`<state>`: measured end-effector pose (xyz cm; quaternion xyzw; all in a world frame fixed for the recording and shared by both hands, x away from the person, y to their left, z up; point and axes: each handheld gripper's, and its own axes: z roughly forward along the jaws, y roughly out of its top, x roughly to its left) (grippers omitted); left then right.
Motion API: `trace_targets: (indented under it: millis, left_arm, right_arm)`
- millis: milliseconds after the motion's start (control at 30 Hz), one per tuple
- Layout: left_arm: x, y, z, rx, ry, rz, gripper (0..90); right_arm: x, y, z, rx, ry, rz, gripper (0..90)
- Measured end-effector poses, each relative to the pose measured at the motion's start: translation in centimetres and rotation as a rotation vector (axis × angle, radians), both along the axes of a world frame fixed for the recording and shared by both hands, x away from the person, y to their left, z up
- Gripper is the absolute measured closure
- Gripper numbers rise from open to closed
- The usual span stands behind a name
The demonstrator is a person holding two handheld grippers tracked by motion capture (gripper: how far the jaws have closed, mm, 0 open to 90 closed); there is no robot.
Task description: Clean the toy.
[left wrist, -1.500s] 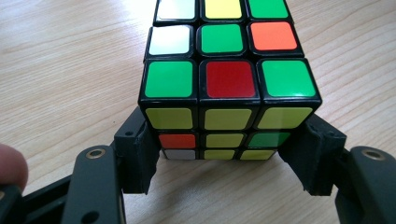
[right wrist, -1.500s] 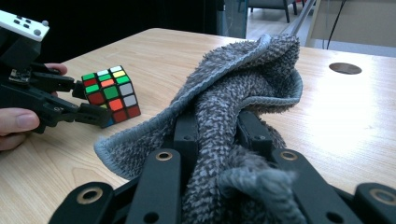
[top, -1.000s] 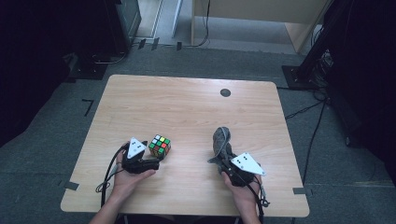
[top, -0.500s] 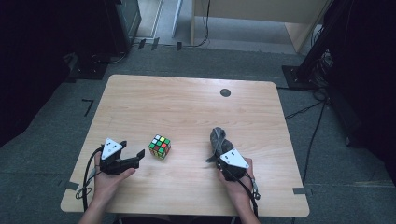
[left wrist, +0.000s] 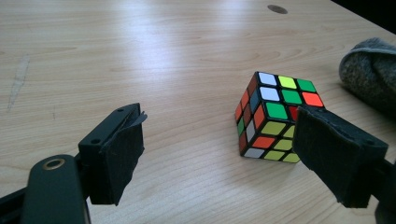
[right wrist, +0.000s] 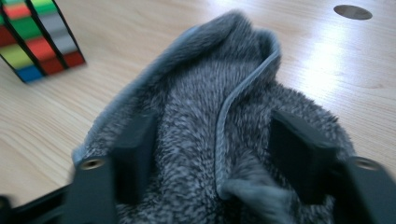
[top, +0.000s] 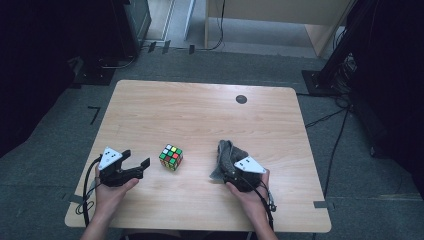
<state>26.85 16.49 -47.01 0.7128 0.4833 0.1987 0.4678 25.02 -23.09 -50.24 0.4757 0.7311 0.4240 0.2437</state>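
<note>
The left gripper (top: pixel 139 166) is held wide open beside the cube (top: pixel 171 157). The grey cloth (top: pixel 226 156), near the table's (top: pixel 200 110) front edge, is straddled by the right gripper (right wrist: pixel 215 154); whether it is clamped cannot be told.

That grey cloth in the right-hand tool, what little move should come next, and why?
Probably a small lift of the grey cloth toward the cube. The right tool has its jaws on either side of the bunched cloth, seemingly gripping it, while the cloth rests on the table. The left tool stands open beside the cube, touching nothing, so the cloth hand seems the one ready to act.
</note>
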Motion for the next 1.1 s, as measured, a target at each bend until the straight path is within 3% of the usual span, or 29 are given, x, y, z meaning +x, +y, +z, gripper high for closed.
trace_targets:
  millis: [233, 367, 567, 900, 1100]
  left_arm:
    - [0.1, 0.8, 1.1, 0.015, -0.019, -0.011, 16.8]
    - [-0.2, 1.5, 1.4, 0.015, -0.016, -0.019, 16.8]
    - [-1.2, 2.5, 1.5, 0.0, -0.012, -0.027, 16.8]
    - [-3.2, 3.7, 1.0, 0.0, 0.005, -0.055, 15.9]
    - [-4.2, 5.0, -0.6, 0.028, 0.039, -0.05, 14.8]
  right_arm:
    - [-0.3, -1.0, 3.5, 0.084, 0.01, 0.045, 10.7]
    - [-0.8, -2.1, 4.4, 0.043, 0.019, 0.061, 1.0]
    - [-2.3, -5.3, 5.3, 0.052, 0.016, 0.034, 0.0]
    - [-4.4, -11.5, 4.7, 0.072, 0.043, -0.088, 0.0]
    - [-5.7, -14.4, 3.3, 0.06, 0.074, -0.146, 0.0]
